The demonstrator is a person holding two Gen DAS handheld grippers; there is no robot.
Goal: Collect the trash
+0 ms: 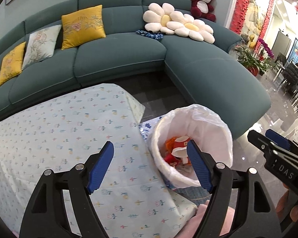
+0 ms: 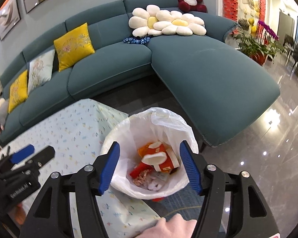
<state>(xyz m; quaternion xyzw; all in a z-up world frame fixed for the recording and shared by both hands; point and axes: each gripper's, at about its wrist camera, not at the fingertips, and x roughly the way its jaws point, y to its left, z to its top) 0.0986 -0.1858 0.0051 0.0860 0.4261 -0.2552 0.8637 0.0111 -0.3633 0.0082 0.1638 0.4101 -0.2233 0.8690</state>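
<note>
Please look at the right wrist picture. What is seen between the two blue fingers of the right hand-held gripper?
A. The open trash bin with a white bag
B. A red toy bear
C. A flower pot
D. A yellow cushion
A: the trash bin, lined with a white bag, shows between the open fingers of the right hand-held gripper.

One trash bin (image 2: 149, 178) with one white liner (image 2: 168, 123) stands beside one table covered by a patterned cloth (image 1: 59, 129). Inside the bin lie several pieces of trash, too jumbled to count exactly; two red-and-white paper cups (image 2: 161, 158) can be told apart. One teal sofa (image 1: 119, 59) carries two yellow cushions (image 1: 82, 26), one pale floral cushion (image 1: 41, 44), two daisy-shaped pillows (image 1: 178, 23) and one red plush bear (image 1: 201, 2). Two grippers show: the left gripper (image 1: 151, 166) and the right gripper (image 2: 149, 168).
</note>
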